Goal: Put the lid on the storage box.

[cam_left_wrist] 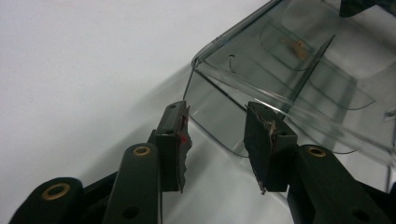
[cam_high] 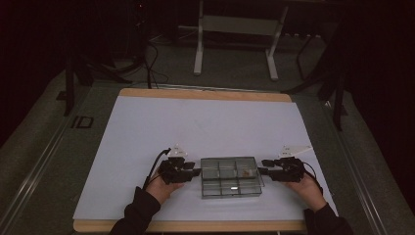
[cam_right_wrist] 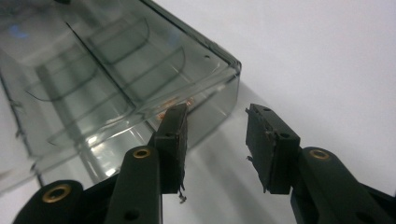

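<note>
boxes: 1 clear compartment box (cam_high: 230,177) | compartments: 6 | grippers: 2 | white table mat (cam_high: 147,127): 1

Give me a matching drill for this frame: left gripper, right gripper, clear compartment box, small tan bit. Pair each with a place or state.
Things:
1. left gripper
2. right gripper
3. clear compartment box
4. small tan bit

Places or states:
A. rests on the white table sheet between both grippers
B. open, at the box's left end in the high view
C. lies inside a compartment of the far row, right end
D. open, at the box's right end in the high view

Pairs: 1-B, 2-D, 3-A, 4-C
</note>
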